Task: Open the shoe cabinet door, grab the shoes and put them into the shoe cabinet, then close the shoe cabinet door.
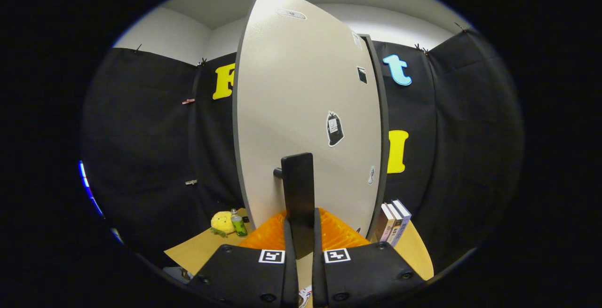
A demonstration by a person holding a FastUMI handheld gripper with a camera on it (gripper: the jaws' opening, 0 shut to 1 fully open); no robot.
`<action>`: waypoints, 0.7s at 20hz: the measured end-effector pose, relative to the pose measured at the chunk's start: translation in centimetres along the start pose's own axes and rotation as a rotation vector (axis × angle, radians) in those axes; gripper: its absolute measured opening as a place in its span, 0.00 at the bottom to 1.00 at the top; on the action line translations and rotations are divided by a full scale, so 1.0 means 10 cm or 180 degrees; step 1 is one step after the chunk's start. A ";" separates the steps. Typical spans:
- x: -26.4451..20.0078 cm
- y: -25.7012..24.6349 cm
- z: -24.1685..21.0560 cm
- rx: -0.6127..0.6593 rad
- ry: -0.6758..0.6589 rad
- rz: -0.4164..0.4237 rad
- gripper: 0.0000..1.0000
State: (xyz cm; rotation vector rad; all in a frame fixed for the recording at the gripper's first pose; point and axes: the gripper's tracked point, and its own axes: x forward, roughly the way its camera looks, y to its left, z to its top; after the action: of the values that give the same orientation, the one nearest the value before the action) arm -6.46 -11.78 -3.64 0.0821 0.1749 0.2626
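Between your gripper's [301, 237] two fingers stands the dark upright handle [297, 195] of the shoe cabinet door [301, 106], and both fingers look pressed against its sides, so your jaws are nearly closed and clamped on it. That handle runs straight up and down, its long axis in line with the gap between your fingers, and a short peg on its left joins it to the pale door just beyond. The door rises ahead of you, with its dark edges curving away on the left and right; whether it is shut or partly swung I cannot tell, so judge the pull by feel, drawing toward yourself and round the hinge side. No shoes to speak of yet. Far to the left on the wooden table [193, 251] sit a yellow plush toy [222, 222] and a small green bottle [239, 225]; to the right, three books [394, 221] stand upright beside the cabinet. Several stickers [334, 128] dot the door, but their writing is too small to read.
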 end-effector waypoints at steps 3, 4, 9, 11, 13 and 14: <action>-0.10 -0.17 0.01 0.0016 0.0012 -0.0103 0.15; -0.13 -0.24 0.02 0.0021 0.0017 -0.0158 0.15; -0.47 -0.61 0.06 0.0103 -0.0001 -0.0536 0.14; -0.68 -0.80 0.16 0.0020 -0.0115 -0.0751 0.14; -0.90 -0.95 0.25 -0.0053 -0.0210 -0.0905 0.13; -1.02 -1.01 0.30 -0.0083 -0.0253 -0.0960 0.13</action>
State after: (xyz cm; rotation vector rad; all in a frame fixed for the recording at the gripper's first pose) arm -13.06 -24.34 -0.14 0.0394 0.1029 -0.0391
